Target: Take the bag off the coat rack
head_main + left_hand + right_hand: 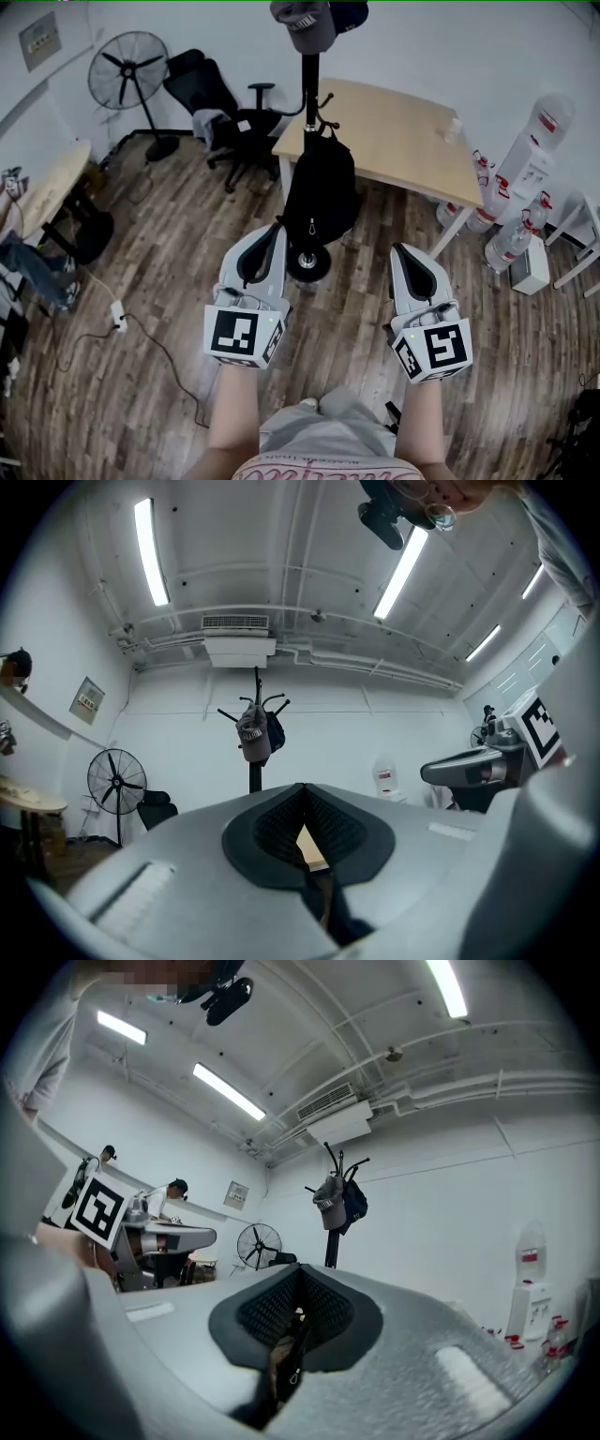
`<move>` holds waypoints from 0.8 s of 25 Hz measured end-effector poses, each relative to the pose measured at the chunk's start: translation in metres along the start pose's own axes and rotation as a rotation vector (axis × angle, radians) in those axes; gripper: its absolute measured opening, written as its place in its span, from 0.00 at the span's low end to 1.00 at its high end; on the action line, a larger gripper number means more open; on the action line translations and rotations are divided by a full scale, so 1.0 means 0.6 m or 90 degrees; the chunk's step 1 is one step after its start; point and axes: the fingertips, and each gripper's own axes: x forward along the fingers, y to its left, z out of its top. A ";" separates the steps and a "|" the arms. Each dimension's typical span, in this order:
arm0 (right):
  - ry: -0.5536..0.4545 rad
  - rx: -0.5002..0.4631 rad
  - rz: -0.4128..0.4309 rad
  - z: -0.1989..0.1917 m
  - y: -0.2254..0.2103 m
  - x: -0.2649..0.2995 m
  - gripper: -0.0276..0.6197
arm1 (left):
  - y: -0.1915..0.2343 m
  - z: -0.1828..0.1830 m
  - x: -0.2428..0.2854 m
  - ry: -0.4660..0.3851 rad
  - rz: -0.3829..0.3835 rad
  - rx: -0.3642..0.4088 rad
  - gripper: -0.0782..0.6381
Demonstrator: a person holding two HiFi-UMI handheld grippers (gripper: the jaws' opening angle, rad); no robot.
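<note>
A black backpack (321, 197) hangs from a hook low on the black coat rack (309, 80), above the rack's round base (307, 264). A grey cap (305, 23) and a dark cap (349, 13) sit at the rack's top. My left gripper (272, 232) is shut and empty, just left of the bag's lower edge and apart from it. My right gripper (401, 251) is shut and empty, further right of the bag. The left gripper view shows the left gripper (302, 794) shut below the rack's top (255, 726). The right gripper view shows the right gripper (298, 1279) shut below the caps (330, 1202).
A wooden table (403, 131) stands right behind the rack. A black office chair (220, 103) and a floor fan (131, 70) are at the back left. A water dispenser (525, 173) with bottles stands at the right. A cable (159, 347) runs over the wooden floor.
</note>
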 end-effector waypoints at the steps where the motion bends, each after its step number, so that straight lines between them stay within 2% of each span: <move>1: -0.005 0.014 0.000 -0.001 -0.005 0.004 0.05 | 0.002 -0.004 0.004 0.002 0.000 0.000 0.13; 11: -0.003 0.021 0.013 -0.037 -0.051 0.084 0.05 | 0.041 -0.045 0.070 0.014 0.026 0.002 0.13; 20: -0.008 0.018 0.042 -0.063 -0.130 0.201 0.05 | 0.075 -0.072 0.183 0.019 0.060 0.012 0.13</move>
